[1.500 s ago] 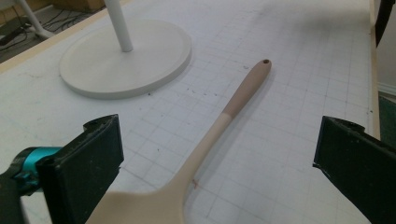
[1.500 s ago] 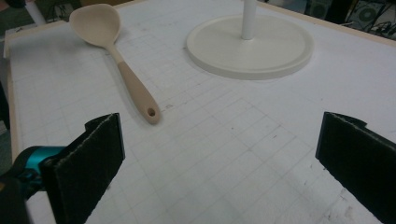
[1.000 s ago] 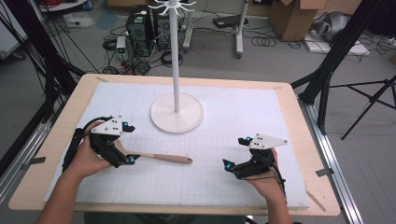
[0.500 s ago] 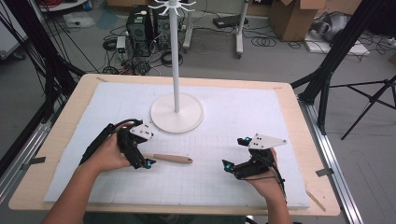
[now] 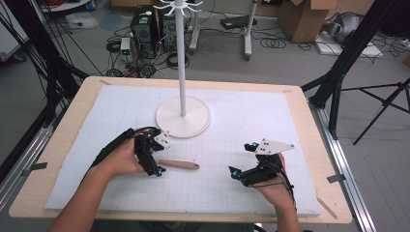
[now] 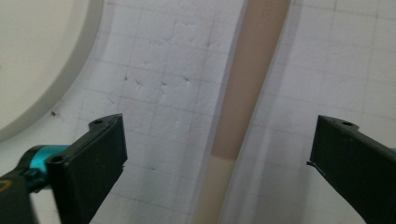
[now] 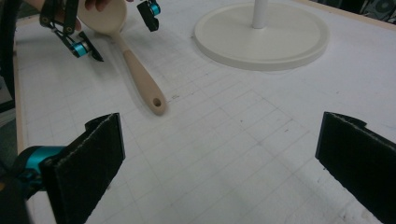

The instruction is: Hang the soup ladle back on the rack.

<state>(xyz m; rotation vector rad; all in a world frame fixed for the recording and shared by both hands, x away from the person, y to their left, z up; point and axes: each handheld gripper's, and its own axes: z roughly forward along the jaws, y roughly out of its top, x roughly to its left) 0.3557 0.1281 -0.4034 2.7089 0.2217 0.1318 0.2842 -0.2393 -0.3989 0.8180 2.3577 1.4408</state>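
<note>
**Left gripper straddling the spoon handle, nothing pinched**

The left gripper [image 5: 153,158] has its black fingers [image 6: 91,161] spread wide on either side of the long beige spoon with a two-tone handle [image 5: 178,165]. They've just been closing a touch, but in the left gripper view there's plenty of gap on both sides, so no contact with the handle. The spoon lies flat on the white gridded mat [image 5: 241,183] covering the desk, at about 6 o'clock from the round white base of the hook stand [image 5: 183,117]. Its bowl end sits under the left gripper, and the hanging-hole end [image 7: 158,101] points toward the right gripper [image 5: 241,159]. That one's fingers are wide apart too, holding nothing.
</note>
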